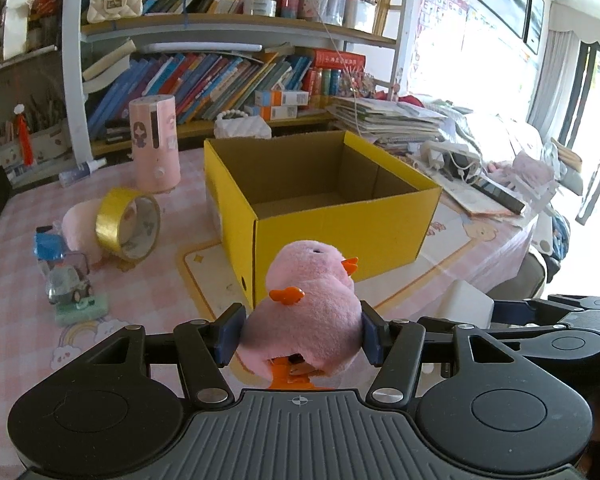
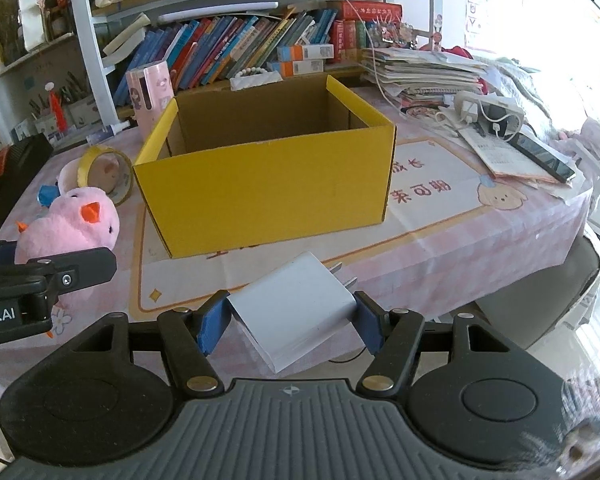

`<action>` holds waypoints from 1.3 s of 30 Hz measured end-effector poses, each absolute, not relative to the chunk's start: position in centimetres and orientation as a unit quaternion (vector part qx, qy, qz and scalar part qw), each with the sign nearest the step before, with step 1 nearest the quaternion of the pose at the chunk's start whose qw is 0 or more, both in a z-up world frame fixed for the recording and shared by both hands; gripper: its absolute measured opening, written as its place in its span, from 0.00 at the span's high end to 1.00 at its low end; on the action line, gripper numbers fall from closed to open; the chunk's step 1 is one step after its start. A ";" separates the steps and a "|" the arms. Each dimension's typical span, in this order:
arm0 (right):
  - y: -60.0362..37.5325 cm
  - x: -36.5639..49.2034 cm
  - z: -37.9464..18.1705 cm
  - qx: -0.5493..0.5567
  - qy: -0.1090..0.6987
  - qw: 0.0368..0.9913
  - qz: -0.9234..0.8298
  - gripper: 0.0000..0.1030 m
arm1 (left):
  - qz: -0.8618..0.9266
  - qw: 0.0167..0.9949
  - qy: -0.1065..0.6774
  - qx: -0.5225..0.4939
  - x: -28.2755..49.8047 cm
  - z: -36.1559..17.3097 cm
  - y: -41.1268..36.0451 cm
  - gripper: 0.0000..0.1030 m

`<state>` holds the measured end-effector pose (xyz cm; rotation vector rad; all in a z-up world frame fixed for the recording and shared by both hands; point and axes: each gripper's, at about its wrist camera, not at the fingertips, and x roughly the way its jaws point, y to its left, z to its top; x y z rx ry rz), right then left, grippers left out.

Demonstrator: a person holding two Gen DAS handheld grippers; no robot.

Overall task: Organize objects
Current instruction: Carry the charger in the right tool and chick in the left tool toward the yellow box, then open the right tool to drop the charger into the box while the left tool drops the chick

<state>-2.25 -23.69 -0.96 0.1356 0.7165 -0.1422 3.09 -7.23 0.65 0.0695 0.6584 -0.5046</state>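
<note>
Left gripper [image 1: 300, 332] jaws pinch the pink plush duck [image 1: 308, 312] at its body, head up, held just short of the open yellow box [image 1: 340, 232], likely to drop it in. Right gripper [image 2: 290, 320] jaws clamp the white charger [image 2: 296, 312], prongs toward the box, also above the table [image 2: 460, 248] near the front wall; box looks empty.
</note>
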 end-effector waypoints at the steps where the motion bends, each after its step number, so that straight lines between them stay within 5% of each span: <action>1: -23.8 -2.0 -0.9 0.065 0.350 0.932 -0.068 0.39 | -0.244 0.915 0.319 0.033 3.2 0.6 -7.2 0.43; 25: -30.6 6.8 4.5 0.048 0.268 0.961 -0.039 0.39 | -0.216 0.943 0.249 0.049 9.7 3.1 -13.1 0.43; 39: -33.1 16.4 4.1 0.010 0.290 0.956 0.041 0.39 | -0.161 0.939 0.296 0.070 15.0 0.8 -17.4 0.43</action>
